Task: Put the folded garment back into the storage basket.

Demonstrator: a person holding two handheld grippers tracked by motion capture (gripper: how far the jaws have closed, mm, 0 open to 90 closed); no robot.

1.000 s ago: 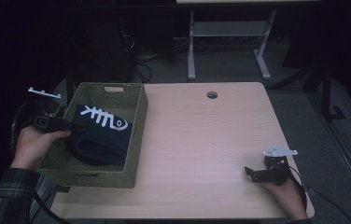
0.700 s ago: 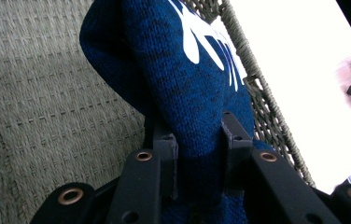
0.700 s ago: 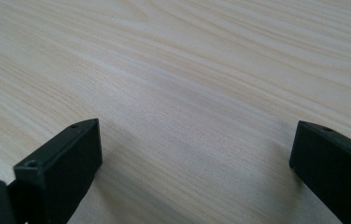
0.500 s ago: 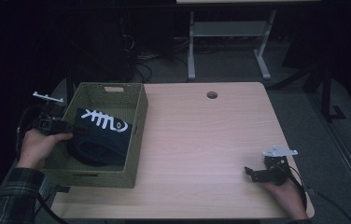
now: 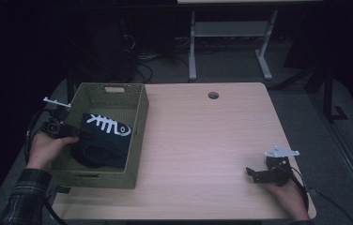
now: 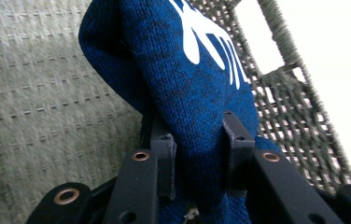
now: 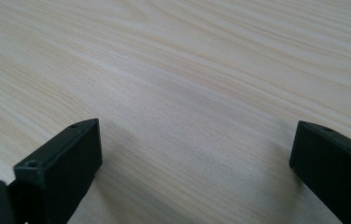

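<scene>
Left tool (image 6: 197, 154) pinches the blue knit garment (image 6: 197, 88) and holds it low inside the woven basket (image 5: 137, 136): placement step. Next: spread the jaws, withdraw upward. Right tool (image 7: 192, 163) rests spread on the surface (image 5: 212, 140).

Dark room, dim light. Light wood desk (image 5: 212, 140) with round cable hole (image 5: 213, 95). Grey floor (image 5: 231, 70); white metal table frame (image 5: 231, 42) and loose cables (image 5: 151, 58) behind.

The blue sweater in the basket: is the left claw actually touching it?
Touching. In the left gripper view, both fingers of the left gripper press into the blue sweater, bunching its knit between them.
</scene>
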